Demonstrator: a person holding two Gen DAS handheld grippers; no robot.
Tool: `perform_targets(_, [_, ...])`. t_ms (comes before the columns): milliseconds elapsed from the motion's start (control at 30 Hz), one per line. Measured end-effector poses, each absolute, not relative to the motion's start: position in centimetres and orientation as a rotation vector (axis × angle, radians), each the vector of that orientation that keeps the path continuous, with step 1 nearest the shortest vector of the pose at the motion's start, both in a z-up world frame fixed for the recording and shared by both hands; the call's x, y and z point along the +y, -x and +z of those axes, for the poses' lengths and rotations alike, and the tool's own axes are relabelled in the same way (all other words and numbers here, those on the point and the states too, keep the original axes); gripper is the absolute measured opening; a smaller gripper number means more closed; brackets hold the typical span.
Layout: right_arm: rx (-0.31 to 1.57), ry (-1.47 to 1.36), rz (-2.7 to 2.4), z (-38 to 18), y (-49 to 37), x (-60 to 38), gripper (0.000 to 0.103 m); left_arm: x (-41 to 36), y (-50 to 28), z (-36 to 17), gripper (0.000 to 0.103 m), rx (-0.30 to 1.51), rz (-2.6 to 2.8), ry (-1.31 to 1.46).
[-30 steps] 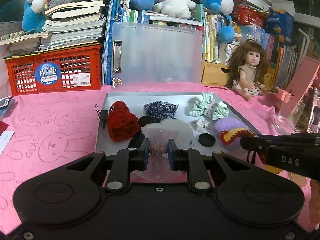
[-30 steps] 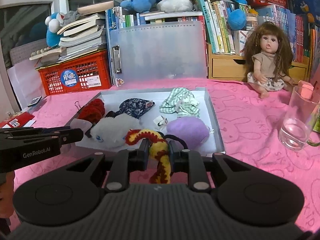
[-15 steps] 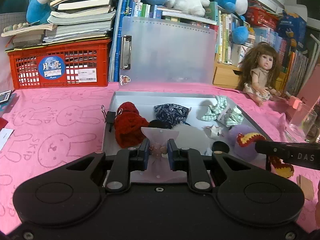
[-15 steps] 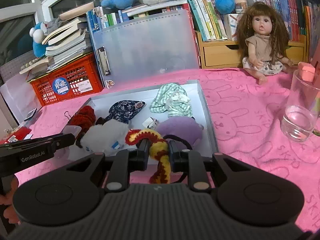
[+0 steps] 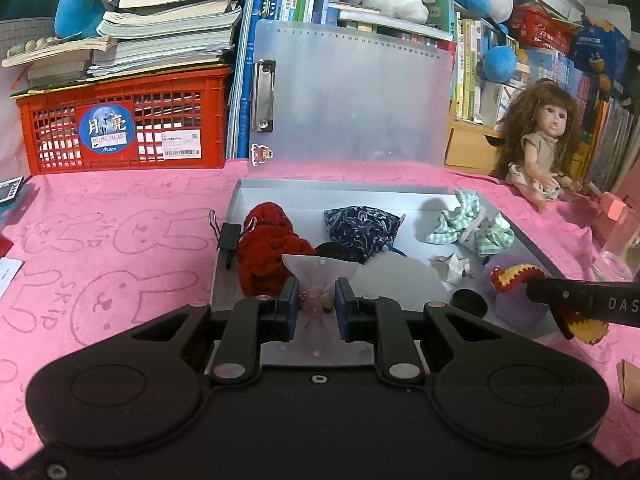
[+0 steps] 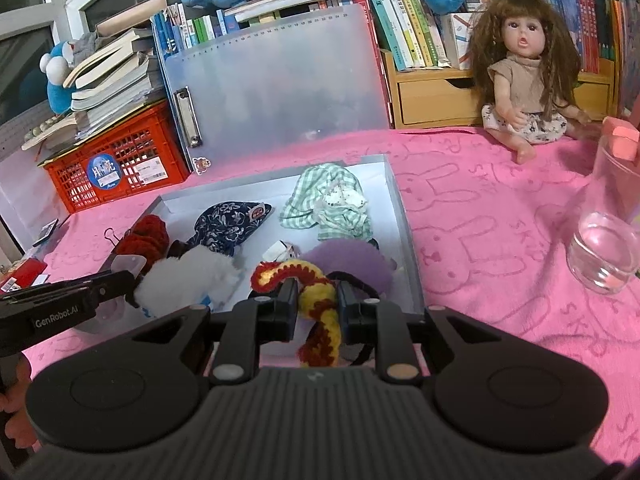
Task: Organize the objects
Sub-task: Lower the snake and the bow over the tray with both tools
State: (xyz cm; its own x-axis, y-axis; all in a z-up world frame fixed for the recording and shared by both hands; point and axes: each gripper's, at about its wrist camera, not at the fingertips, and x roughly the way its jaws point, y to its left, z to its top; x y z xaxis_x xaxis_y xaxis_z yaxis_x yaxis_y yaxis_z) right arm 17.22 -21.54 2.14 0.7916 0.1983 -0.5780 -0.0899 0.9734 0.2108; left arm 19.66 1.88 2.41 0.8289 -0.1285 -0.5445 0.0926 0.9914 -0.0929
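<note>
My left gripper [image 5: 316, 305] is shut on a sheer white bow with a small bear charm [image 5: 318, 280], held over the near edge of the grey tray [image 5: 280, 192]. My right gripper [image 6: 318, 305] is shut on a red and yellow crocheted band [image 6: 316, 304] that hangs down at the tray's [image 6: 404, 232] near rim. In the tray lie a red knitted piece [image 5: 272, 248], a navy floral pouch [image 5: 360, 228], a green checked cloth [image 5: 468, 224], a purple fluffy piece [image 6: 348, 260] and a white fluffy piece [image 6: 188, 280]. Each gripper shows at the side of the other's view.
A glass [image 6: 604, 248] stands on the pink cloth right of the tray, and a doll [image 6: 524, 80] sits behind it. A frosted clipboard [image 5: 352, 92] leans upright behind the tray, with a red crate [image 5: 120, 120] of books to its left. A black binder clip [image 5: 228, 236] grips the tray's left rim.
Both grippers drifted sideways near the tray's front edge, keeping their holds. In the left view the tray slid right; the right view tilted slightly.
</note>
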Motion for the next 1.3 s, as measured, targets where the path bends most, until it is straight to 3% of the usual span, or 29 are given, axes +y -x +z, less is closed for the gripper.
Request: perform_targets(1300, [0.675, -0.210, 0.259, 1.2, -22.6, -18.9, 0.024, 1.1, -25.1, 0.1, 0.019, 0.612, -0.093, 0.088])
